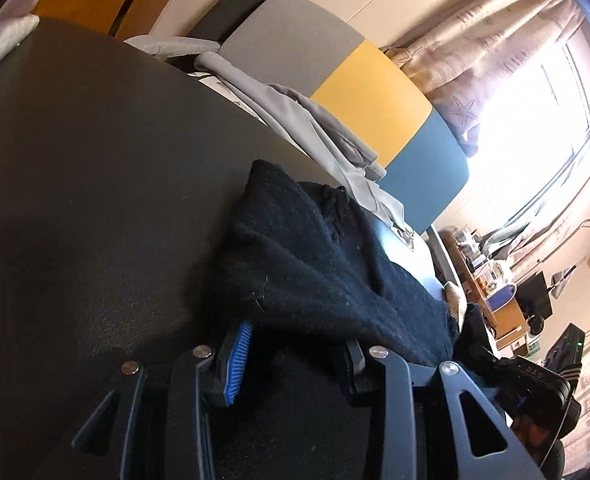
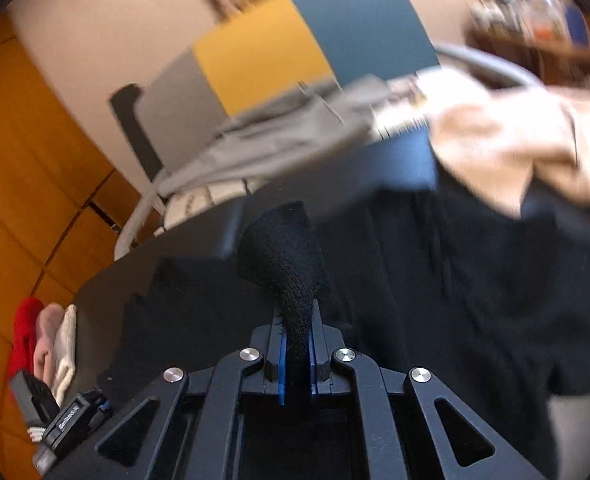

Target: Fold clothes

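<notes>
A black knit garment point(image 1: 315, 256) lies bunched on the dark table point(image 1: 75, 200). Its near edge droops over the fingertips of my left gripper point(image 1: 295, 346). That gripper's jaws stand half apart, the blue pad point(image 1: 237, 360) bare, and nothing is pinched. In the blurred right wrist view, my right gripper point(image 2: 295, 344) is shut on a raised fold of the black knit garment point(image 2: 283, 256). The rest of the garment spreads dark to the right over the table point(image 2: 135, 280).
A grey garment point(image 1: 307, 120) lies at the table's far edge before a grey, yellow and blue panel point(image 1: 371, 96). A beige cloth point(image 2: 515, 148) sits at the right. Folded red, pink and cream clothes point(image 2: 43, 344) are stacked at the left. Bright window behind.
</notes>
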